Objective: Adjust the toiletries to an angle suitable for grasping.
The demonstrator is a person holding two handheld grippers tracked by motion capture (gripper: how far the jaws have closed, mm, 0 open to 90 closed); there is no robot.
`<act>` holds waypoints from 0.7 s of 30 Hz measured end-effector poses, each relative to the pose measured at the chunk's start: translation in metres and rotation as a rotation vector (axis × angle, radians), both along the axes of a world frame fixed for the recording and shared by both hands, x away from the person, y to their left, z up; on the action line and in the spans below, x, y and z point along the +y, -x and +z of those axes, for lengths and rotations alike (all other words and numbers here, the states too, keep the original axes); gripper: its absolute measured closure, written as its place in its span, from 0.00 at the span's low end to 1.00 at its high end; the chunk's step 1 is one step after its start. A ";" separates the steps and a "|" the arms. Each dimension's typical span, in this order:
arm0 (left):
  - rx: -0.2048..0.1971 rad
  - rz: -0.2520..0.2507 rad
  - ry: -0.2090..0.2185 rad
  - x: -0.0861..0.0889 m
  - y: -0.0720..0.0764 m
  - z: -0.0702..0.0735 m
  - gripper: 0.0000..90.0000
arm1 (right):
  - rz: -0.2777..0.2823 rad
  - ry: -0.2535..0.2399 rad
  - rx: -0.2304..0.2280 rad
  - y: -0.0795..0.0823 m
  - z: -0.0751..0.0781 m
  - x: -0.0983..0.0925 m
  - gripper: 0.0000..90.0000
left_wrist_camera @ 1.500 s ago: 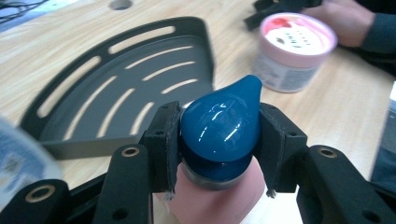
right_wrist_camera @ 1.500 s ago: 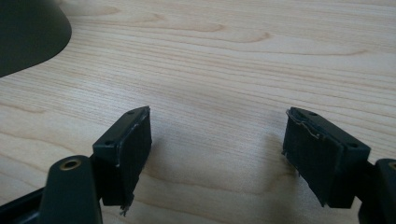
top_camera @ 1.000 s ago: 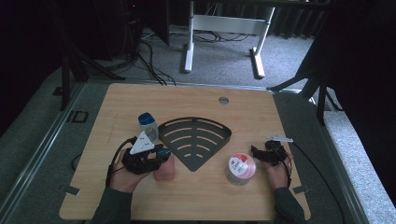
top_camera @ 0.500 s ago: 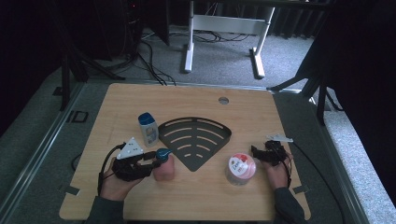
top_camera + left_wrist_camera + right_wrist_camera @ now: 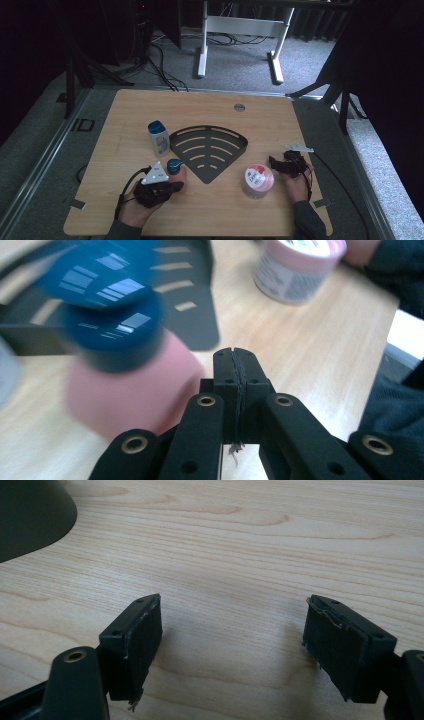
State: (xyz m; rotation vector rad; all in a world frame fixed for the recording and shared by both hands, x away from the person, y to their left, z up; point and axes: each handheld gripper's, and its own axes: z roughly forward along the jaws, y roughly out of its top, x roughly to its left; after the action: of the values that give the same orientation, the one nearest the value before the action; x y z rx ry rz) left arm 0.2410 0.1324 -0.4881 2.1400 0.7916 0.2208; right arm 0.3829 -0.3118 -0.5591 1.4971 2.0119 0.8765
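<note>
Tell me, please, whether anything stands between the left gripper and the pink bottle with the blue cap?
Nothing visible does: the left gripper, jaws shut, sits right beside the pink bottle, with only bare table around them.

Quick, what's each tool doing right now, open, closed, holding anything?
Left tool: closed, nothing between the jaws; pink bottle beside it.
Right tool: open, empty, over the bare table.

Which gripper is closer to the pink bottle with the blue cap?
The left. The left gripper sits right beside the pink bottle, jaws shut with nothing between them. The right gripper rests across the table, past the black rack.
</note>
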 end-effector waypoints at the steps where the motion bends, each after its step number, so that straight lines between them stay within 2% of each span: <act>1: 0.008 -0.008 -0.010 -0.004 -0.001 -0.004 1.00 | 0.000 0.000 0.000 0.000 0.000 0.000 0.26; 6: 0.014 -0.007 -0.055 -0.014 -0.003 -0.014 1.00 | 0.001 0.001 0.000 0.000 0.000 0.000 0.26; 8: 0.011 0.012 -0.091 -0.013 -0.004 -0.016 1.00 | 0.001 0.001 0.000 0.000 0.000 0.000 0.26; 11: 0.012 0.041 -0.102 -0.004 -0.003 -0.018 1.00 | 0.001 0.001 0.000 0.000 0.000 0.000 0.26; 13: 0.024 0.054 -0.089 0.005 -0.003 -0.019 1.00 | 0.000 0.001 0.000 0.000 0.000 0.000 0.26; 16: 0.020 0.081 -0.105 0.014 -0.003 -0.020 1.00 | 0.000 0.001 0.000 0.000 0.000 0.000 0.26; 21: 0.025 0.159 -0.118 0.029 -0.010 -0.022 1.00 | 0.001 0.001 0.000 0.000 0.000 0.000 0.26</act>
State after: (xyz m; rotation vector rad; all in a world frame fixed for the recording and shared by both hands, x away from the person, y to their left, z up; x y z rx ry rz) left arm 0.2512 0.1610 -0.5104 2.1943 0.9869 0.3315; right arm 0.3829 -0.3118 -0.5591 1.4962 2.0126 0.8757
